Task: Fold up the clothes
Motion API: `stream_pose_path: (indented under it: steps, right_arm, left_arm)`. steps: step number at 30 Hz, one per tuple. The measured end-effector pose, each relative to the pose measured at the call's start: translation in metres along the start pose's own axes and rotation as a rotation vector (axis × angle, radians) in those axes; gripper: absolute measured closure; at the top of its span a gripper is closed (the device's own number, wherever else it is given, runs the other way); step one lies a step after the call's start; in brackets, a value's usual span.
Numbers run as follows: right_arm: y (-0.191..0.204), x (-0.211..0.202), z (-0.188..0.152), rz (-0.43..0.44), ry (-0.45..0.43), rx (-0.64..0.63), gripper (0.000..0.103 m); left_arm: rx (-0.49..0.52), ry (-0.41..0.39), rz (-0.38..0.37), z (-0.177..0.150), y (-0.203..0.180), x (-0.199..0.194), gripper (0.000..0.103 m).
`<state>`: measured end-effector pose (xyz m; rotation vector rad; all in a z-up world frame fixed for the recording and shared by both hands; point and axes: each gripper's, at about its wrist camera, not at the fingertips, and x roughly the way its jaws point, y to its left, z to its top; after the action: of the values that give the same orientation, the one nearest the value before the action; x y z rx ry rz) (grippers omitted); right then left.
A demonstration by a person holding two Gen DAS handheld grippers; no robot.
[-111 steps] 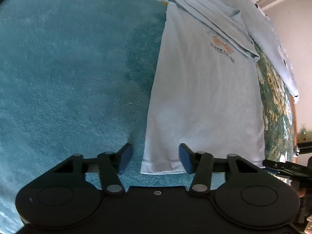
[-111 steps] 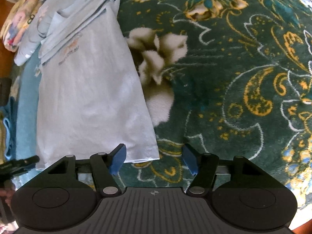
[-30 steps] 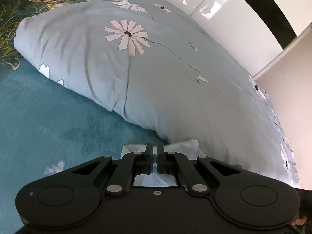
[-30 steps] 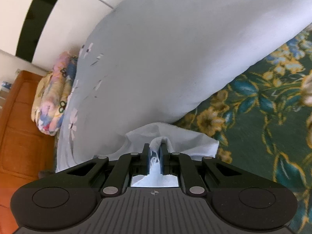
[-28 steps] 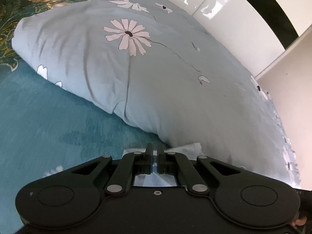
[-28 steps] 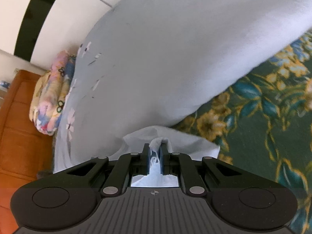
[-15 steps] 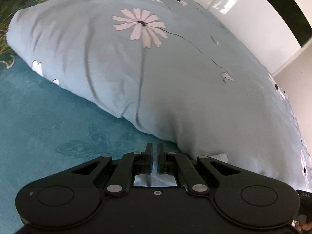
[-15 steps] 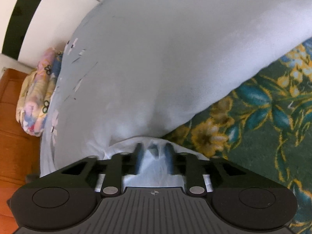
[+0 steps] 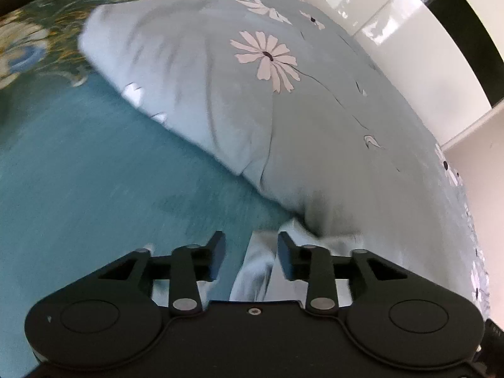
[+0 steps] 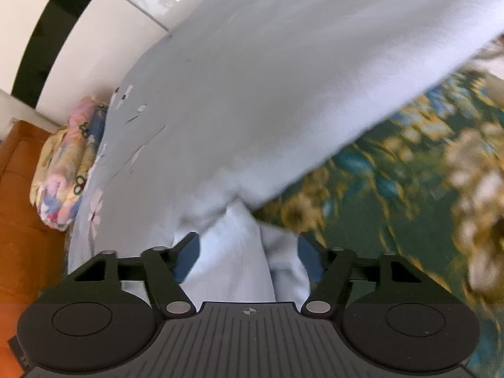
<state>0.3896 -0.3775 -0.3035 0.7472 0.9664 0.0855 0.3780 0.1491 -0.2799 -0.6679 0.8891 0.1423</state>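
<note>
The pale blue T-shirt lies bunched on the bed just below my left gripper, which stands open with a fold of the cloth loose between its fingers. In the right wrist view the same T-shirt rises in a soft hump between the spread fingers of my right gripper, also open and not pinching it. Most of the shirt is hidden under both gripper bodies. Its far edge lies against the foot of the big pillow.
A large pale blue pillow with daisy prints fills the space ahead, also the pillow. The teal bedspread spreads left, its green and gold floral part right. Folded flowery bedding rests against a wooden headboard.
Both grippers were shut on the T-shirt's hem a second ago; both have now opened and let the cloth drop by the pillow. The views are blurred from motion.
</note>
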Motion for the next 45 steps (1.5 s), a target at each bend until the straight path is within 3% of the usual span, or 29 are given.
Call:
stream_pose_path:
  steps: [4,10,15,20,22,24,25,27,32,35,45]
  right_arm:
    - [-0.014,-0.028,-0.048,0.017,-0.010,0.053,0.027]
    - [-0.059,-0.041,-0.127,0.023,0.016,0.306,0.028]
    - [-0.076,-0.034,-0.157,0.119,-0.007,0.484,0.028]
    - [-0.073,-0.018,-0.159,0.170,-0.023,0.507,0.028]
    - [-0.071,-0.011,-0.158,0.187,-0.034,0.508,0.033]
    - [-0.070,-0.005,-0.157,0.192,-0.046,0.517,0.052]
    - [-0.070,-0.002,-0.157,0.191,-0.053,0.524,0.056]
    - [-0.069,0.004,-0.156,0.188,-0.066,0.538,0.073]
    - [-0.060,0.009,-0.149,0.178,-0.081,0.524,0.089]
    - [-0.049,0.001,-0.144,0.173,-0.100,0.488,0.094]
    - [-0.030,-0.056,-0.148,0.179,-0.146,0.428,0.098]
  left_arm:
    - [-0.111,0.027,0.003,-0.046,0.018,-0.024,0.060]
    - [-0.351,0.112,0.005,-0.125,0.058,-0.048,0.060]
    - [-0.464,0.105,-0.072,-0.154,0.073,-0.053,0.060]
    - [-0.520,0.069,-0.161,-0.156,0.074,-0.035,0.060]
    - [-0.539,0.046,-0.186,-0.156,0.072,-0.029,0.061]
    - [-0.558,0.025,-0.204,-0.159,0.071,-0.024,0.062]
    - [-0.561,0.021,-0.205,-0.160,0.070,-0.022,0.064]
    - [-0.564,0.016,-0.204,-0.160,0.068,-0.018,0.082]
    - [-0.542,0.015,-0.178,-0.154,0.059,-0.014,0.097]
    - [-0.506,0.007,-0.137,-0.145,0.050,-0.022,0.100]
    - [-0.397,-0.015,-0.140,-0.119,0.024,-0.084,0.100]
